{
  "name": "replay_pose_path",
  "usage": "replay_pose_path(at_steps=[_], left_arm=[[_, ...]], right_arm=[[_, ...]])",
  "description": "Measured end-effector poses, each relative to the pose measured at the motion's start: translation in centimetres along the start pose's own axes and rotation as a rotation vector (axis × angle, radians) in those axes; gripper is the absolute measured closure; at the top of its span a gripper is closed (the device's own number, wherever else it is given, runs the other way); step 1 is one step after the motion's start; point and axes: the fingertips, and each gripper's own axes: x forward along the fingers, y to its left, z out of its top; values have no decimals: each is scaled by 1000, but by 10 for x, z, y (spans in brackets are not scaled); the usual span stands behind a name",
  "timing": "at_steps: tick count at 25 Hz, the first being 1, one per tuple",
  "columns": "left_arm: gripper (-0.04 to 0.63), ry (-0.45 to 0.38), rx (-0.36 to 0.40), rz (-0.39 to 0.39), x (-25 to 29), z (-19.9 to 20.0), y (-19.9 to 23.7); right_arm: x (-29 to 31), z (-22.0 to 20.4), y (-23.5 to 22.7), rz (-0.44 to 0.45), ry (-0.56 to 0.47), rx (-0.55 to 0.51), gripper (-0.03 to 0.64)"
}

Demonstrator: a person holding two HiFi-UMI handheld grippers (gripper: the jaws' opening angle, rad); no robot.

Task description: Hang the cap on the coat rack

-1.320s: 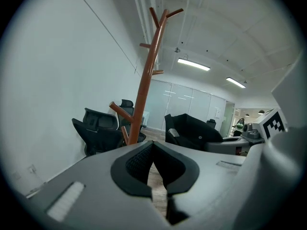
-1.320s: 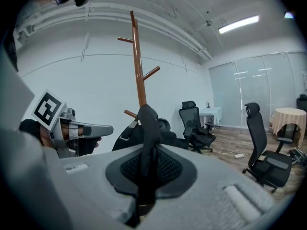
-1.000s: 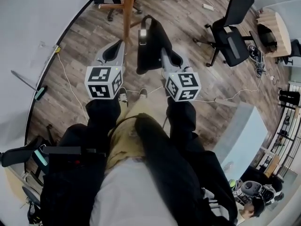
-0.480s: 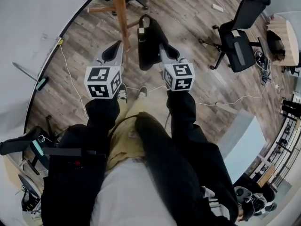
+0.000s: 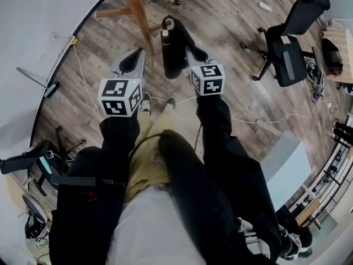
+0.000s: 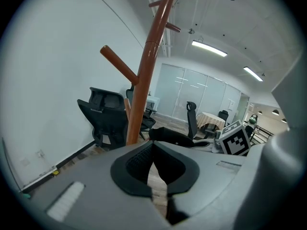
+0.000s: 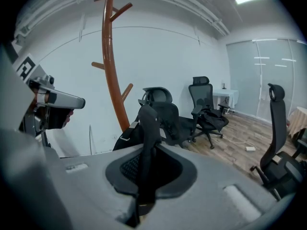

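The black cap point(image 5: 175, 54) hangs from my right gripper point(image 5: 187, 49), which is shut on its edge. In the right gripper view the cap's edge point(image 7: 147, 123) stands upright between the pads, with the rest of the cap drooping behind. The brown wooden coat rack point(image 5: 138, 10) stands just ahead and to the left of the cap; its pole point(image 7: 112, 71) and bare pegs rise ahead. My left gripper point(image 5: 142, 52) is level with the right one, shut and empty. In the left gripper view the pole point(image 6: 146, 75) is close in front and the cap point(image 6: 175, 138) lies to its right.
Black office chairs stand to the right point(image 5: 292, 32) and behind the rack point(image 7: 206, 104). A white curved wall point(image 5: 38, 32) runs along the left. Cables point(image 5: 83, 87) trail over the wooden floor. A round table point(image 5: 337, 43) sits far right.
The rack's pole has drawn nearer and slid left in the head view as the person walks toward it. Both grippers stay level, and the right one keeps its hold on the cap.
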Motion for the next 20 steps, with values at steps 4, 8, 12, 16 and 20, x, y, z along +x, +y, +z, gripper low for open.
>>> replay_pose_path(at_steps=[4,8,12,16,20], left_arm=[[597,16,-3,10,6,-3,0],[597,24,-4,23,6,-4,5],[597,25,-3,33,5,-4,8],[597,13,1,36,-2,-2,9],[597,-1,4,30,-8,2,7]], right_arm=[[15,-15,-10,19,44,20,595],[30,-29,-12,35,85,39,594],[43,-41,-12,40,136,69,550],[42,-47,-6,27,166,75,483],[32,-46,0,12,156,94,447]])
